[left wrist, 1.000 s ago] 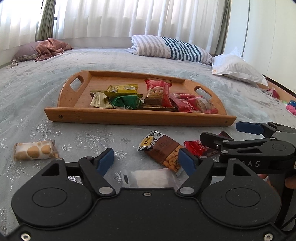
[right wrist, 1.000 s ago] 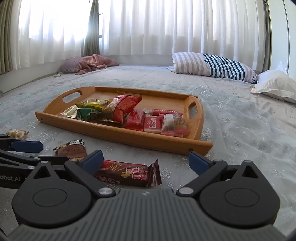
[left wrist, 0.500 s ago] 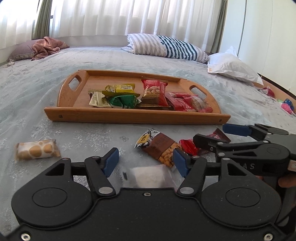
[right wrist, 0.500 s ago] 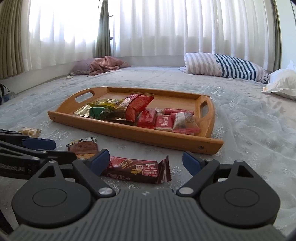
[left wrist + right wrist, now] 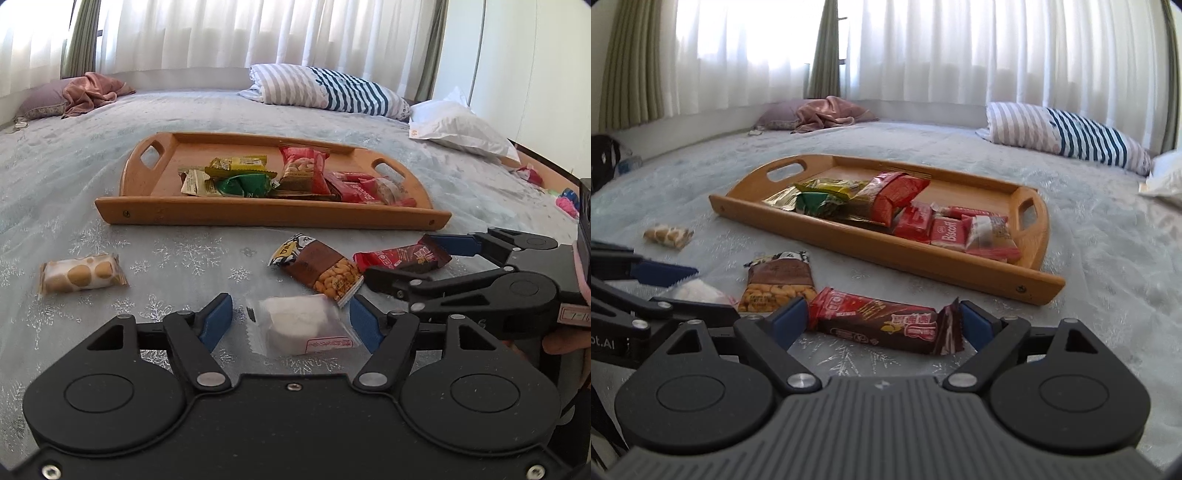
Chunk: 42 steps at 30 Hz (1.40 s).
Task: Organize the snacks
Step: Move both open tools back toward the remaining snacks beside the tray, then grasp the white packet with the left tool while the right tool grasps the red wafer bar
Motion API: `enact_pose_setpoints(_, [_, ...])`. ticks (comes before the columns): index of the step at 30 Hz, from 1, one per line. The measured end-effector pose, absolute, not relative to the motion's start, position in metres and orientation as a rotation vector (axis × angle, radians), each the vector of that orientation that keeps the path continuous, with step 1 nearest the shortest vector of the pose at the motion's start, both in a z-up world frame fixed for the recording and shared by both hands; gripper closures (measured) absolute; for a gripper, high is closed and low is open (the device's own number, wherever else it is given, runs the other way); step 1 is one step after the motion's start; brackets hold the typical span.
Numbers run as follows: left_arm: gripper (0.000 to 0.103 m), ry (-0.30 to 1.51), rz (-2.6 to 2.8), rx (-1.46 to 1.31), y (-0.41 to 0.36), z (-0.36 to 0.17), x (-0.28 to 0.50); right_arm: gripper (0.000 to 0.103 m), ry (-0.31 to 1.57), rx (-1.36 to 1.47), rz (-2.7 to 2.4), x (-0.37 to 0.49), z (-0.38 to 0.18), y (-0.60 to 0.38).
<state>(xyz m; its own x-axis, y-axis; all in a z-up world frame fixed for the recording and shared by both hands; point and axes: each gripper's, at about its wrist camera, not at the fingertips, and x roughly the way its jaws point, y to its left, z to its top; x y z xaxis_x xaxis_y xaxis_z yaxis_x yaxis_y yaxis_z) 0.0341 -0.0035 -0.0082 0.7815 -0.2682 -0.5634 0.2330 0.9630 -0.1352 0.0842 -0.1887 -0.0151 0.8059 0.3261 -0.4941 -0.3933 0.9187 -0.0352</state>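
white-filled clear packet (image 5: pixel 303 325) between parted left gripper (image 5: pixel 291 321) jaws

Between the tray (image 5: pixel 269 216) and both grippers the bed cover (image 5: pixel 55 192) is flat, with only small packets lying on it. The left part is nearly bare: only one biscuit packet (image 5: pixel 82 273) lies there, well apart from the others. In the middle, the peanut packet (image 5: pixel 321 269), the red bar (image 5: pixel 882 323) and the white packet (image 5: pixel 299 325) lie close together, so there is little room between them. The right gripper (image 5: pixel 417 262) stands just beside the left gripper (image 5: pixel 291 325), and this side is narrow. In the tray, the left end by the handle hole is bare wood; the middle and right end are filled with snacks (image 5: pixel 905 218). Right of the tray the cover is bare up to the pillows (image 5: pixel 1067 136).
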Motion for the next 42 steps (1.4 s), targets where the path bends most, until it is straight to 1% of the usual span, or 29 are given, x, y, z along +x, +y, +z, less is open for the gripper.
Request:
enact_pose_setpoints(5, [0.052,0.599,-0.235,-0.028,-0.007,-0.01,0.028,0.009,0.494,-0.153,0.384,0.082,-0.016,-0.186])
enact_pose_setpoints(7, [0.056,0.59,-0.225,-0.022,-0.008,-0.01,0.025,0.009,0.494,-0.15,0.384,0.082,-0.016,-0.187])
enact_pose_setpoints(9, [0.057,0.58,-0.213,-0.018,-0.009,-0.01,0.021,0.01,0.492,-0.149,0.382,0.081,-0.016,-0.187])
enact_pose_setpoints(12, [0.058,0.568,-0.203,0.001,-0.012,-0.01,0.018,0.017,0.485,-0.149,0.38,0.08,-0.015,-0.188])
enact_pose_setpoints(13, [0.058,0.568,-0.206,0.0,-0.013,-0.009,0.018,0.023,0.483,-0.149,0.381,0.079,-0.015,-0.188])
enact_pose_setpoints(14, [0.058,0.569,-0.209,-0.006,-0.013,-0.008,0.018,0.026,0.478,-0.152,0.38,0.078,-0.015,-0.187])
enact_pose_setpoints(15, [0.059,0.57,-0.211,-0.014,-0.012,-0.006,0.018,0.032,0.475,-0.157,0.374,0.077,-0.015,-0.187])
enact_pose_setpoints(20, [0.059,0.573,-0.201,-0.038,-0.008,-0.002,0.021,0.033,0.466,-0.171,0.369,0.076,-0.015,-0.185])
enact_pose_setpoints(29, [0.062,0.595,-0.162,-0.058,-0.004,0.001,0.031,0.034,0.458,-0.097,0.363,0.078,-0.005,-0.197])
enact_pose_setpoints(36, [0.063,0.568,-0.158,-0.07,-0.001,0.014,0.041,0.034,0.458,-0.052,0.337,0.08,0.005,-0.204])
enact_pose_setpoints(42, [0.063,0.531,-0.154,-0.07,0.005,0.03,0.058,0.034,0.446,0.021,0.301,0.094,0.024,-0.216])
